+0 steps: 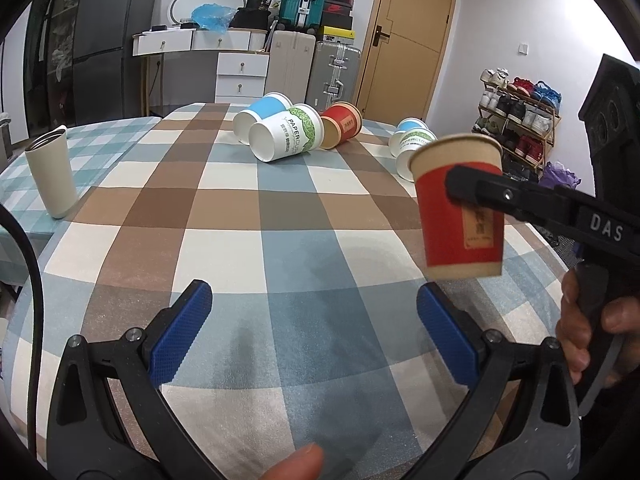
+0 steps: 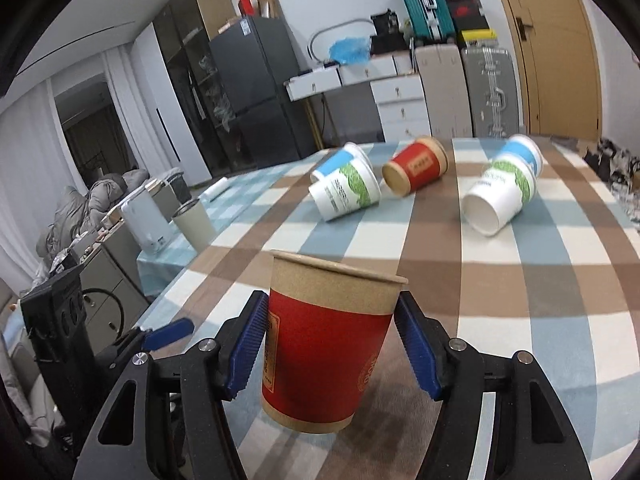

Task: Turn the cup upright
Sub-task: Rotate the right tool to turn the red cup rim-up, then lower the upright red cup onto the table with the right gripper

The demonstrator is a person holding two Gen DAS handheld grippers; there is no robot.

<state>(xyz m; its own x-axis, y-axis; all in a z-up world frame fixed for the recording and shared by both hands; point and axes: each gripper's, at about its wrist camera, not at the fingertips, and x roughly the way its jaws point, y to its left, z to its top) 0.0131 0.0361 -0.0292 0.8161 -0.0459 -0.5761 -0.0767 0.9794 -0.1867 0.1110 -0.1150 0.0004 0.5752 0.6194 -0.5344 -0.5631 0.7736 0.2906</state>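
Cup (image 2: 324, 344), red with a brown rim and base, is upright with its mouth up, clamped between the blue pads (image 2: 246, 350) of the right hand-held gripper (image 2: 330, 348). It hangs just above the checked surface (image 2: 560, 320), near the near right edge; whether its base touches the cloth I cannot tell. In the left wrist view the same cup (image 1: 460, 208) shows at the right, with the right gripper's black finger across its side. The left hand-held gripper (image 1: 316, 334) has its fingers wide apart, holding nothing, over the near middle of the surface. Toward the far edge lie five more cups on their sides: a blue cup (image 1: 262, 114), a green-printed cup (image 1: 286, 136), a red cup (image 1: 342, 124), and another pair (image 1: 412, 140) near the far right edge. A beige tumbler (image 1: 52, 176) stands upright by the left edge.
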